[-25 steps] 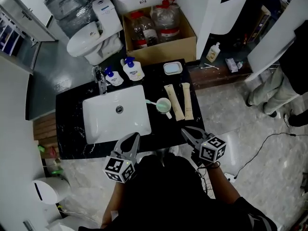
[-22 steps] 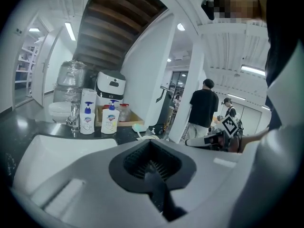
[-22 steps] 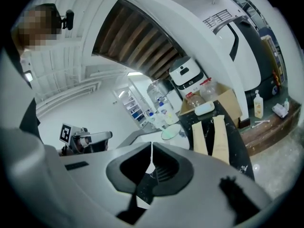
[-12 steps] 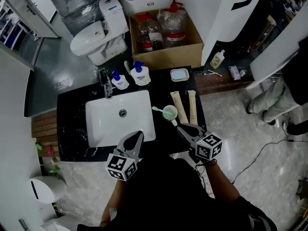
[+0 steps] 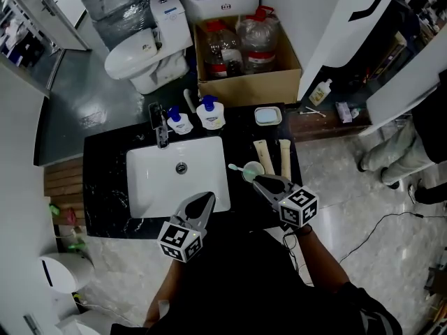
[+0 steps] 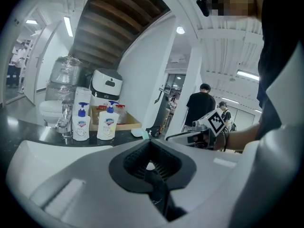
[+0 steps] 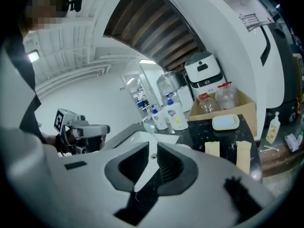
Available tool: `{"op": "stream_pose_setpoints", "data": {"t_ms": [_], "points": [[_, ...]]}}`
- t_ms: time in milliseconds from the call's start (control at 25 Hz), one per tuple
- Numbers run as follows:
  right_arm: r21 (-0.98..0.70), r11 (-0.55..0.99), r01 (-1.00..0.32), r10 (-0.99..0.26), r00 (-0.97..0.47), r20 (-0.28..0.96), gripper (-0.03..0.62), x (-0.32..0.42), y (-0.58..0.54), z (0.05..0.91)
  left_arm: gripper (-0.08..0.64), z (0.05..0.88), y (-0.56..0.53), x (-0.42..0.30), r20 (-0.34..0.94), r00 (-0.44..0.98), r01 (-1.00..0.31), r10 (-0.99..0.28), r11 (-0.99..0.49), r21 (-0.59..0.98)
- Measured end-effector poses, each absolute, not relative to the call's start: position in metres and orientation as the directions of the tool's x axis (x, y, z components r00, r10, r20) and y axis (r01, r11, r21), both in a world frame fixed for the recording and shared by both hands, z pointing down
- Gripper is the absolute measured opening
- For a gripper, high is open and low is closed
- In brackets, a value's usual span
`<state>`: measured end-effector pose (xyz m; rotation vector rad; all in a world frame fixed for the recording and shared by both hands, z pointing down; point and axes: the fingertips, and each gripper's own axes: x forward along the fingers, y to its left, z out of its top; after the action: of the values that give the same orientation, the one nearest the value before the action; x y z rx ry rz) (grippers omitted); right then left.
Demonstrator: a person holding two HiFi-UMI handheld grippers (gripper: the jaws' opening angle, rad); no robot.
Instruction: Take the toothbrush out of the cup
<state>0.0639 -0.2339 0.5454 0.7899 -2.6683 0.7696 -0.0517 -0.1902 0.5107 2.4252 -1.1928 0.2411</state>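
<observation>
At tabletop (image 5: 103, 160) front edge: left tool (image 5: 208, 199) by sink (image 5: 155, 181) corner, jaws together, empty. Right tool (image 5: 259, 181) narrowly parted, empty, now just beside cup (image 5: 254, 171), nearer than before. Toothbrush (image 5: 235, 167) still in cup, head leaning left.

We are holding the right gripper (image 7: 153, 147), jaws slightly apart, facing the white sink (image 7: 138, 137). Beyond, two soap bottles (image 7: 176, 116) are standing on the black counter (image 7: 223, 137), and the left gripper (image 7: 81, 131) is showing at left.
</observation>
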Motion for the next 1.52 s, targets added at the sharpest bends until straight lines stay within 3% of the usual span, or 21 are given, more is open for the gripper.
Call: {"op": "stream_pose_setpoints", "data": {"t_ms": [160,960,1520], "points": [[-0.392,0.742,-0.544,-0.395,-0.827,0.4,0.069,0.057,-0.245,0.549,0.009,0.51,-0.197,-0.049,0.331,0.627,-0.778,-0.705,-0.548,0.306],[-0.295,0.821,-0.488,-0.299,-0.809,0.507,0.101,0.02,-0.261,0.571,0.009,0.52,-0.199,-0.069,0.34,0.602,-0.792,-0.723,-0.483,0.374],[-0.155,0.853,-0.499,-0.292,-0.7,0.652,0.103,0.009,-0.264,0.59,0.008,0.524,-0.194,-0.082,0.342,0.582,-0.803,-0.737,-0.455,0.385]]}}
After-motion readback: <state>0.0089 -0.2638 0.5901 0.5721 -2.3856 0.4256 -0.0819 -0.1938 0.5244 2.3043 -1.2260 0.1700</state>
